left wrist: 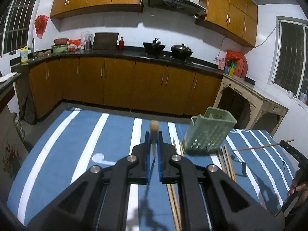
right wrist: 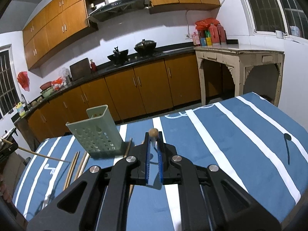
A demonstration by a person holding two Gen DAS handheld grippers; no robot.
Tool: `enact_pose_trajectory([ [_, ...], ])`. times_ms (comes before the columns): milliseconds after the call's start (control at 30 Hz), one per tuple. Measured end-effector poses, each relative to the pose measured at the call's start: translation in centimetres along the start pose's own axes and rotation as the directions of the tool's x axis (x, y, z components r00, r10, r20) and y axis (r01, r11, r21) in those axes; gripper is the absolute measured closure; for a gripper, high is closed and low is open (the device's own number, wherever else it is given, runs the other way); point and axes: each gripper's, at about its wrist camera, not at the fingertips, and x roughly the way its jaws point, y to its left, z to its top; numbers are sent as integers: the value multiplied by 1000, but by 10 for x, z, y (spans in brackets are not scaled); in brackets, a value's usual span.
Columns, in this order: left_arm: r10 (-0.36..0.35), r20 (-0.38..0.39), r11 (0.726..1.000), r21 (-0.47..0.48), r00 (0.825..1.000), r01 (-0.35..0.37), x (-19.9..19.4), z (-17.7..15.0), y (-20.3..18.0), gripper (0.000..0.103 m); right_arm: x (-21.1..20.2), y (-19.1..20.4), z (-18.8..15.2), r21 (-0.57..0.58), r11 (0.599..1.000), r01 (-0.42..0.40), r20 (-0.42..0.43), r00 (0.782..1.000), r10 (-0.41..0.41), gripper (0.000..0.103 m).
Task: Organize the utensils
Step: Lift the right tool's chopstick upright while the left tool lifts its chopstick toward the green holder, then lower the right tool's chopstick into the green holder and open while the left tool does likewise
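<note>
Holding one chopstick in each gripper above the blue striped tablecloth [left wrist: 77, 134].
The green perforated holder [left wrist: 207, 134] stands tilted on the cloth, with loose chopsticks [left wrist: 228, 161] lying on both sides of its base. The left gripper [left wrist: 154, 136] is clamped on the left-held chopstick [left wrist: 154, 126]. The right gripper [right wrist: 153, 139] is clamped on the right-held chopstick [right wrist: 153, 132].

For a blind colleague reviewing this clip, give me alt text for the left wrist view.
The left gripper, fingers shut on a tan-tipped stick, hangs over a blue striped tablecloth. To its right stands a green perforated holder with loose chopsticks lying beside it; kitchen cabinets fill the background.
</note>
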Motion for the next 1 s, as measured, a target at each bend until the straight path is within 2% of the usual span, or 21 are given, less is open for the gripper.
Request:
enact_pose_trajectory([
  [267,-3,46,1000,10,999,3,-4,27,-8,96,-8,8,27,-7,1000,-23,74,997,24,95],
  [467,-24,103,999,43,994,20,-19,55,-19,96,-23,17,60,-7,999,-54,165,985,54,95],
  [700,-82,166,996,47,983,76,-34,98,-33,96,-37,39,98,-20,993,-119,286,951,120,95],
  [867,-155,168,987,71,974,145,-38,126,-55,96,-39,56,116,-37,984,-172,349,921,174,95],
  [1000,-193,157,980,82,969,182,-33,138,-69,96,-34,67,120,-61,978,-199,364,908,207,95],
])
